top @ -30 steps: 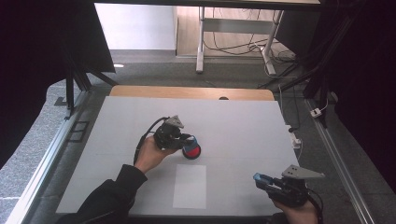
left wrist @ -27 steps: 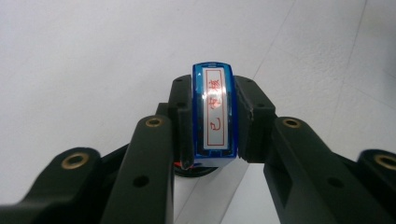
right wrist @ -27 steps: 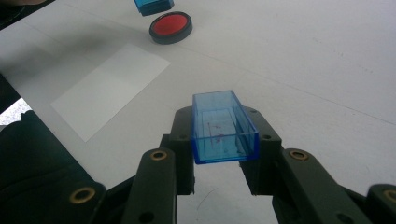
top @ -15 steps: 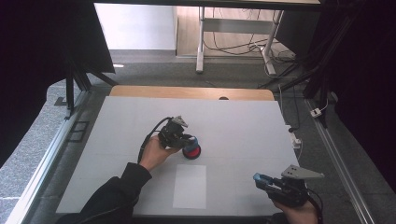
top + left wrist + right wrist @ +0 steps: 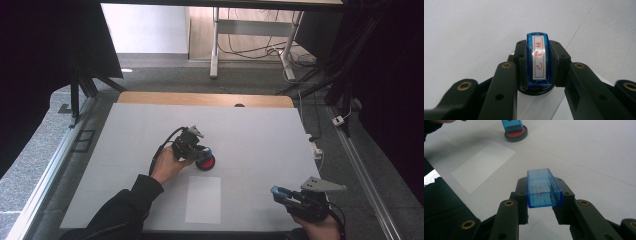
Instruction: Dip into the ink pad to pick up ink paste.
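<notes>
We see the stamp standing on the ink pad near the middle of the worktop. The paper sheet lies just before them; the stamp cap sits well right of it.

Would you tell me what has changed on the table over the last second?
Hardly anything. The left gripper stays shut on the blue stamp, which sits on the red ink pad, perhaps shifted very slightly. The right gripper keeps holding the blue cap near the table's front edge, and the white paper has not moved.
</notes>
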A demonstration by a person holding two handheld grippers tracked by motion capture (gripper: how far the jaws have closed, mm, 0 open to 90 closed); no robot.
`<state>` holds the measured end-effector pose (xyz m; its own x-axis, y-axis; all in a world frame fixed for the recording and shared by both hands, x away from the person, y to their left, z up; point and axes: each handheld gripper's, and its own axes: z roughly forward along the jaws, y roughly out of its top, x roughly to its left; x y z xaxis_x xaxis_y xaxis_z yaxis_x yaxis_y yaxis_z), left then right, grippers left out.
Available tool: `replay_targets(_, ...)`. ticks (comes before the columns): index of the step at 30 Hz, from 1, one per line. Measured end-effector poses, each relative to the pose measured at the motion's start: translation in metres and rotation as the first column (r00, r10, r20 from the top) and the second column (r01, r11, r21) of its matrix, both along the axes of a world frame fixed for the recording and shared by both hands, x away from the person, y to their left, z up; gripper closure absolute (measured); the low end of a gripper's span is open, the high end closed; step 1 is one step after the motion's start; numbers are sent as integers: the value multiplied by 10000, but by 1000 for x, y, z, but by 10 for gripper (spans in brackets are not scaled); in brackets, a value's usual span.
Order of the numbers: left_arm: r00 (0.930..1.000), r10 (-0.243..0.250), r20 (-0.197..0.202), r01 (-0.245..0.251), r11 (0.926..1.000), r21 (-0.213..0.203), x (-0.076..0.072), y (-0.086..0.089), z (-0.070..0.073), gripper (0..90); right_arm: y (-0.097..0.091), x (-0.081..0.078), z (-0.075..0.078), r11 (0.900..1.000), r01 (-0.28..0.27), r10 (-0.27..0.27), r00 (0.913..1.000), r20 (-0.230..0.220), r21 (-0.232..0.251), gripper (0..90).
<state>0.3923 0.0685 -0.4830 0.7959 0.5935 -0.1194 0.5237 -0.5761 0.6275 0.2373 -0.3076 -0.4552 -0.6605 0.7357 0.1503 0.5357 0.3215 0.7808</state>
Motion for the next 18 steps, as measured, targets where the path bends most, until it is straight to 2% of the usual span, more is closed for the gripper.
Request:
replay_targets(4,9993,-46,382,34,9994,334,-5,-5,1,712,1,-1,0,9999,-73,73,10000,23,-109,686)
replay_targets(7,9968,-129,784,69,9971,763,-10,-11,2,712,1,0,0,9999,-67,67,10000,14,-85,685)
replay_targets(9,9959,-173,887,90,9956,931,-12,-12,2,712,1,0,0,9999,-71,71,10000,10,-76,686)
replay_targets(11,9962,-112,864,42,9967,817,-12,-12,1,712,1,0,0,9999,-81,81,10000,6,-98,685)
replay_targets(14,9981,-12,616,-14,9991,418,-9,-7,0,712,1,0,0,9999,-102,102,9999,9,-95,685)
replay_targets(18,9999,103,72,-101,9997,-199,-2,2,-3,712,1,0,0,9999,-107,107,9999,-8,-93,685)
